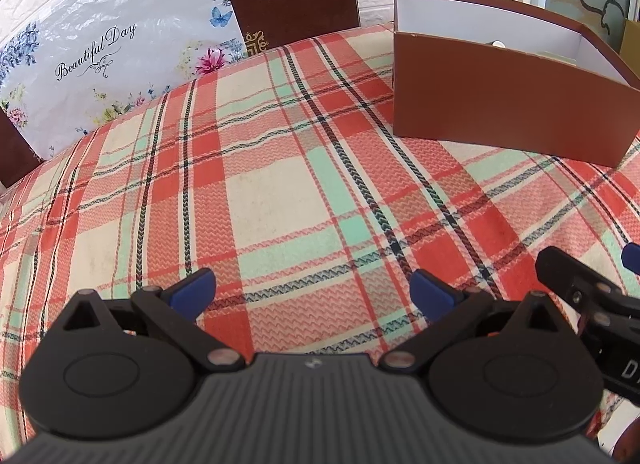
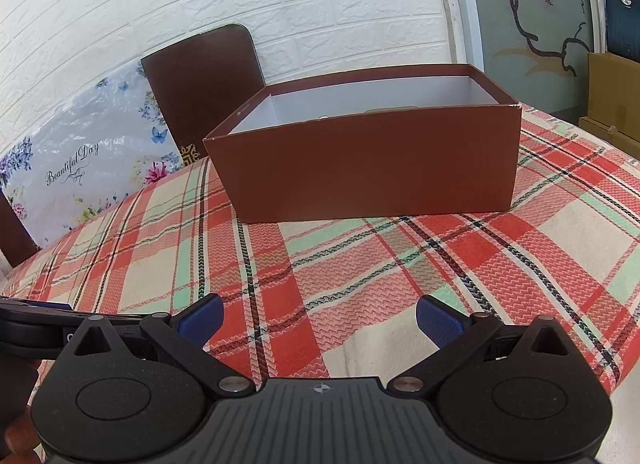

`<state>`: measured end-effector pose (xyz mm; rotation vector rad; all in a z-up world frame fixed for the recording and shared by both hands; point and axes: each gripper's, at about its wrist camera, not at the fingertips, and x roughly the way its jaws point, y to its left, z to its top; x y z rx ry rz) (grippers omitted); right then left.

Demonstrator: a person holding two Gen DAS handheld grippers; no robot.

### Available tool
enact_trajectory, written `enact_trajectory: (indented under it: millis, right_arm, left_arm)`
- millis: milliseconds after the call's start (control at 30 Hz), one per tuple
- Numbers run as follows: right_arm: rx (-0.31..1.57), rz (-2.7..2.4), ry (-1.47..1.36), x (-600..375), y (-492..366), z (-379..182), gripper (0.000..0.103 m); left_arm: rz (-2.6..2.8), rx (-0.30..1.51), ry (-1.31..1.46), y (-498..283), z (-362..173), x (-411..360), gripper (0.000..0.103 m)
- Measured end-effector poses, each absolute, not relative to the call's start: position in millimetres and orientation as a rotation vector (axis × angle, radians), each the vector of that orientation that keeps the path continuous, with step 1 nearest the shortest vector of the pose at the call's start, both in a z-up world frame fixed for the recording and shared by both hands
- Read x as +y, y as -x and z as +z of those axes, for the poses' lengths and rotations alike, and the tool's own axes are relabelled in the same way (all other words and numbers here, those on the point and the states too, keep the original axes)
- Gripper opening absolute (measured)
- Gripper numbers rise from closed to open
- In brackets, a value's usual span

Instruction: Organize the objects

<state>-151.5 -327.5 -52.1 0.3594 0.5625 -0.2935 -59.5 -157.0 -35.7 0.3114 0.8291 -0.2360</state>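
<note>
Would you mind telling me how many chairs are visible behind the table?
2. One brown chair stands behind the table, left of the brown box; a second chair, mostly hidden by the floral bag, shows at the far left.

We see a white brick wall [image 2: 280, 3] behind the worktop [image 2: 360, 264], which carries a plaid cloth. Two brown chair backs [image 2: 204, 79] stand there, one under a flowered plastic cover [image 1: 100, 63]. A painted door [image 2: 532, 23] is at right.
</note>
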Motion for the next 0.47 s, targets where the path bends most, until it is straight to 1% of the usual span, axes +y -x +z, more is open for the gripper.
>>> enact_trajectory:
  millis: [467]
  right_arm:
    - [0.560, -0.305, -0.358, -331.3, 152.4, -52.6, 0.102]
  left_arm:
    - [-0.278, 0.804, -0.314, 60.2, -33.5, -157.4, 0.103]
